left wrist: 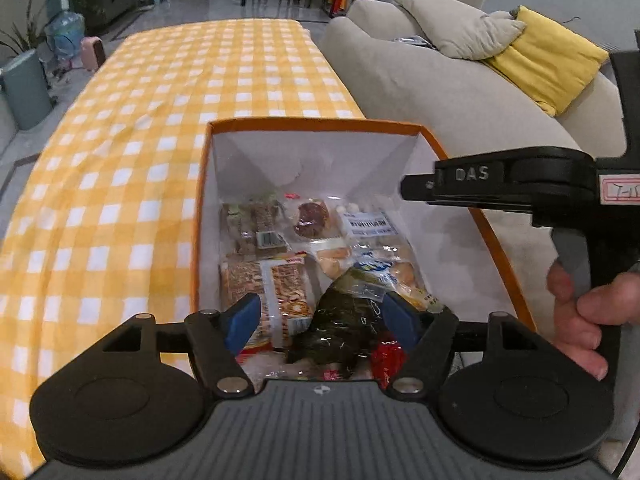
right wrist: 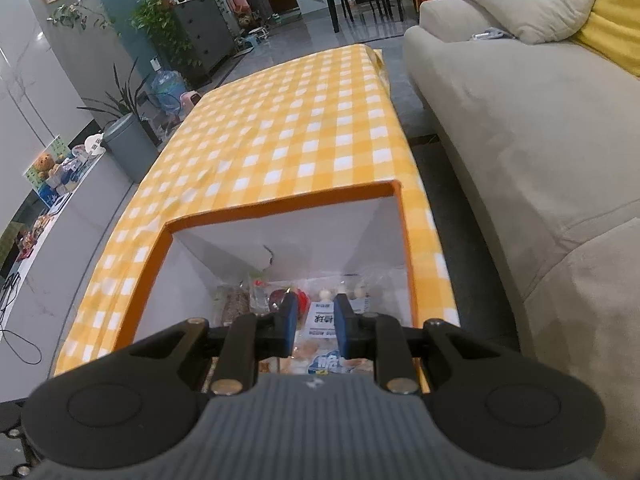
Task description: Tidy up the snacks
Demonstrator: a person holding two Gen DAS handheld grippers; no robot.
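Note:
An orange box with white inner walls (left wrist: 208, 200) stands on the yellow checked tablecloth and holds several wrapped snacks. My left gripper (left wrist: 322, 312) hangs over the box's near end, jaws open, a dark green packet (left wrist: 344, 320) lying between and below the blue pads. Nut bars (left wrist: 280, 300) and a red-bean pastry (left wrist: 312, 218) lie deeper in the box. My right gripper (right wrist: 316, 322) hovers over the same box (right wrist: 156, 264), jaws a narrow gap apart and empty, above a white-blue packet (right wrist: 320, 320). The right gripper's body shows at right in the left wrist view (left wrist: 520, 184).
The checked tablecloth (left wrist: 160, 100) stretches away beyond the box. A grey sofa (right wrist: 520, 140) with grey and yellow cushions runs along the right side. Plants, a water bottle (right wrist: 168, 84) and a grey cabinet stand at far left. A dining table with chairs is at the back.

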